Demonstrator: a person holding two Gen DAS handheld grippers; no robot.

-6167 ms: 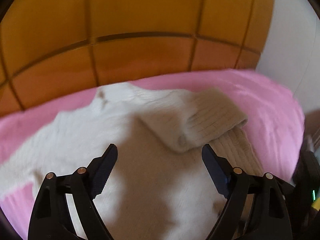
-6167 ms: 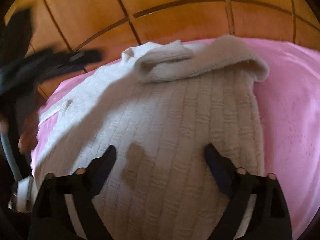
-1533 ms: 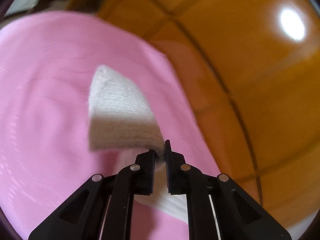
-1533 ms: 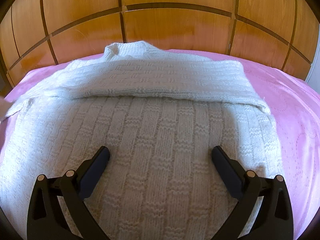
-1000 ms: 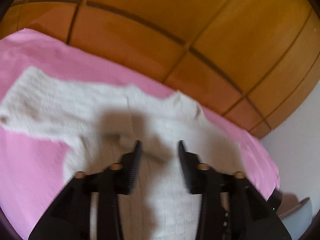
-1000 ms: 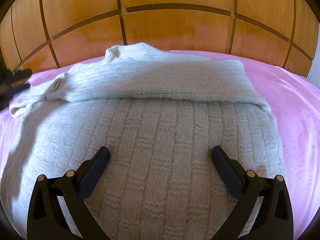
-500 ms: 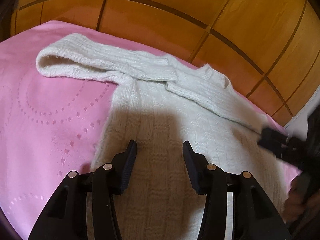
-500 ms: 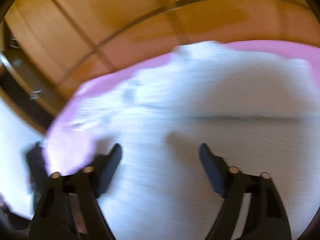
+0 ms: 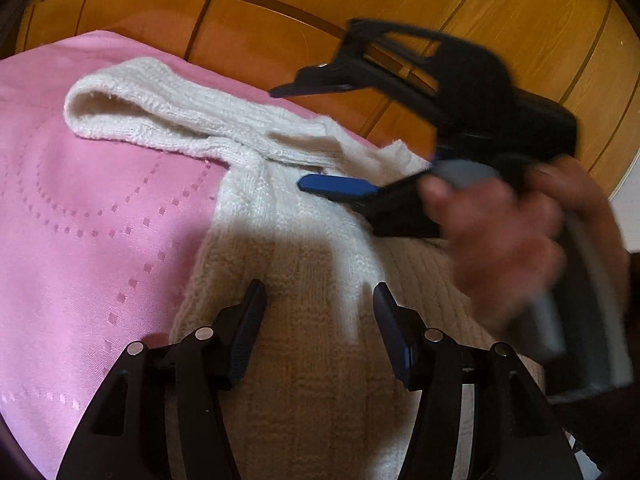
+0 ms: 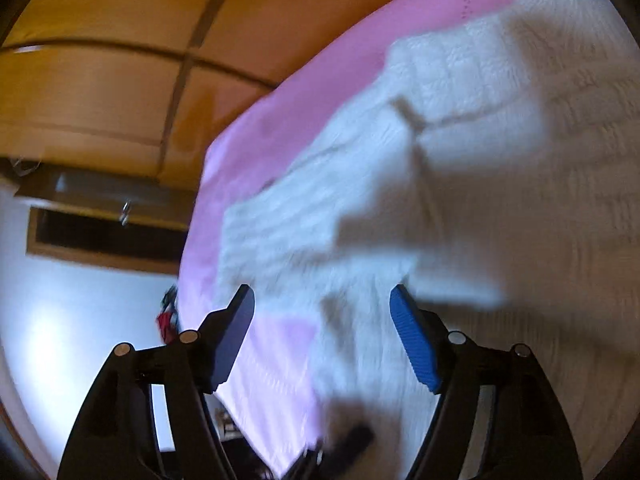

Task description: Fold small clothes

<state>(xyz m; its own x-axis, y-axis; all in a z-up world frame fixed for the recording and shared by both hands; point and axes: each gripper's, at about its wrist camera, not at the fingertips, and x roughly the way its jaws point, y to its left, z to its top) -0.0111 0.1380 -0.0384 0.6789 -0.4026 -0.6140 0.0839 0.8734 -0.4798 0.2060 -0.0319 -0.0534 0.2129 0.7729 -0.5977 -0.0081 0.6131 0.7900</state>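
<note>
A white knit sweater (image 9: 320,264) lies flat on a pink blanket (image 9: 92,208), with one sleeve (image 9: 168,108) stretched out to the left. My left gripper (image 9: 320,320) hovers over the sweater's body; its jaws are opening and the pads press on nothing. In the left wrist view a hand (image 9: 500,236) holds my right gripper (image 9: 292,136) open above the shoulder and collar. The blurred right wrist view shows the right gripper (image 10: 324,312) open over the sweater (image 10: 460,200) near the sleeve (image 10: 280,232), with nothing gripped.
Wooden headboard panels (image 9: 280,20) rise just behind the blanket. The right wrist view shows the pink blanket's (image 10: 288,120) edge dropping off at the left, with a white wall (image 10: 60,320) and a dark wood-framed opening (image 10: 100,236) beyond.
My right gripper swung left across the sweater, turned, and narrowed its jaws; it now shows in the left wrist view over the collar. My left gripper's jaws widened a little.
</note>
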